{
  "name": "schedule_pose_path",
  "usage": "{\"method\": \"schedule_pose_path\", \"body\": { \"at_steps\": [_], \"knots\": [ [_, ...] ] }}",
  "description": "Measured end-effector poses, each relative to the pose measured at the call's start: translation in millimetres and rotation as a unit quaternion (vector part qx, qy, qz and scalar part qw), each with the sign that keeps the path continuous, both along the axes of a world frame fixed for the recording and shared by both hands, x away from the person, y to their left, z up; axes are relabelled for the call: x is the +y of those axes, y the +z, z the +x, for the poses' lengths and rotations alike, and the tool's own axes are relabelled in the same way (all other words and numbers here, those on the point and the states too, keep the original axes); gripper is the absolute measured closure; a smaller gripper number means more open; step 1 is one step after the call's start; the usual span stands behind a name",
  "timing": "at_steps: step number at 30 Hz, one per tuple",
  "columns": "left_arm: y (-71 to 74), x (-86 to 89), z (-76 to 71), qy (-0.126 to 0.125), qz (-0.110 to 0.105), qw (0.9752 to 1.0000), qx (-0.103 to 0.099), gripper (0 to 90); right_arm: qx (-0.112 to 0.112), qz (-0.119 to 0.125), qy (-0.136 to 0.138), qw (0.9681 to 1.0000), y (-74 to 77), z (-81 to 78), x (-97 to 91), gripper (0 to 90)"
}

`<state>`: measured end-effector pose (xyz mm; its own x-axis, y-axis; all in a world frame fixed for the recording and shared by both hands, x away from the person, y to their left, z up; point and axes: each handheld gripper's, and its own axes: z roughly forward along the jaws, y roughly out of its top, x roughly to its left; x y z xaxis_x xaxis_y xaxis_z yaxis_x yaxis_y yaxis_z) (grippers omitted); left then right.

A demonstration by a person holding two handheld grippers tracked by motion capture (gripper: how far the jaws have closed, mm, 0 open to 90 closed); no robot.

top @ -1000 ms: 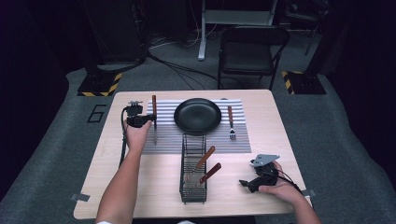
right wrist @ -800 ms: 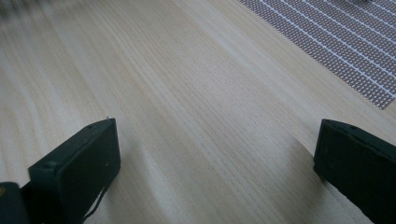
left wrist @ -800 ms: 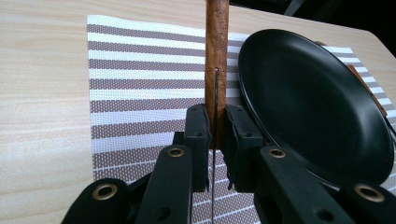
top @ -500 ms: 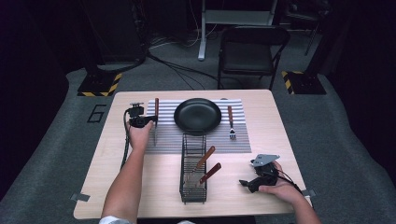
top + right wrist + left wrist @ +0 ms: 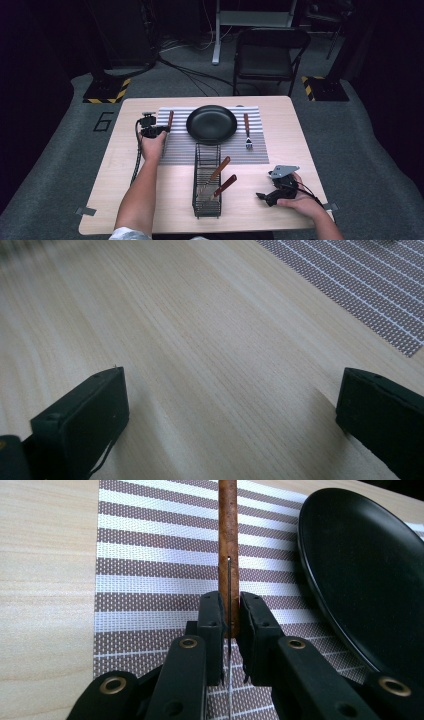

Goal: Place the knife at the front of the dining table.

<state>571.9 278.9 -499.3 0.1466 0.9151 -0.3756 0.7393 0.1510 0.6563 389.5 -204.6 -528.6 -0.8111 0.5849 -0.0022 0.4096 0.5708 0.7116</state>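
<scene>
My left gripper (image 5: pixel 159 131) (image 5: pixel 230 602) is shut on a wooden-handled knife (image 5: pixel 170 120) (image 5: pixel 228 530). Its brown handle points away from me, low over the left side of the striped placemat (image 5: pixel 175 147). The thin blade runs edge-on between the jaws. Whether the knife touches the mat I cannot tell. A black plate (image 5: pixel 211 124) (image 5: pixel 370 580) sits just right of the knife. My right gripper (image 5: pixel 265 196) (image 5: pixel 230 405) rests at the table's front right, open, with bare wood between its jaws.
A fork (image 5: pixel 247 131) with a wooden handle lies on the mat right of the plate. A black wire rack (image 5: pixel 206 192) in front of the mat holds two wooden-handled utensils (image 5: pixel 220 177). A folding chair (image 5: pixel 270 55) stands beyond the table.
My left gripper has come down a little toward the mat with the knife still in its jaws. The right gripper has stayed where it was.
</scene>
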Motion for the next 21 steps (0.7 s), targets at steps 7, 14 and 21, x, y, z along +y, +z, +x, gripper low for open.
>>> {"method": "schedule_pose_path", "body": {
  "at_steps": [7,14,21],
  "knots": [
    [-5.2,-1.0,2.7,0.017,-0.012,0.9998,0.0,80.6,0.0,0.0,0.0,1.0,0.0,0.0,0.0,0.0],
    [-11.2,-3.0,4.9,0.019,-0.011,0.9998,0.004,80.6,0.0,0.0,0.0,1.0,0.0,0.0,0.0,0.0],
    [-13.6,-5.2,6.4,0.027,-0.014,0.9995,0.004,80.6,0.0,0.0,0.0,1.0,0.1,0.0,0.0,0.0]
  ]
}}
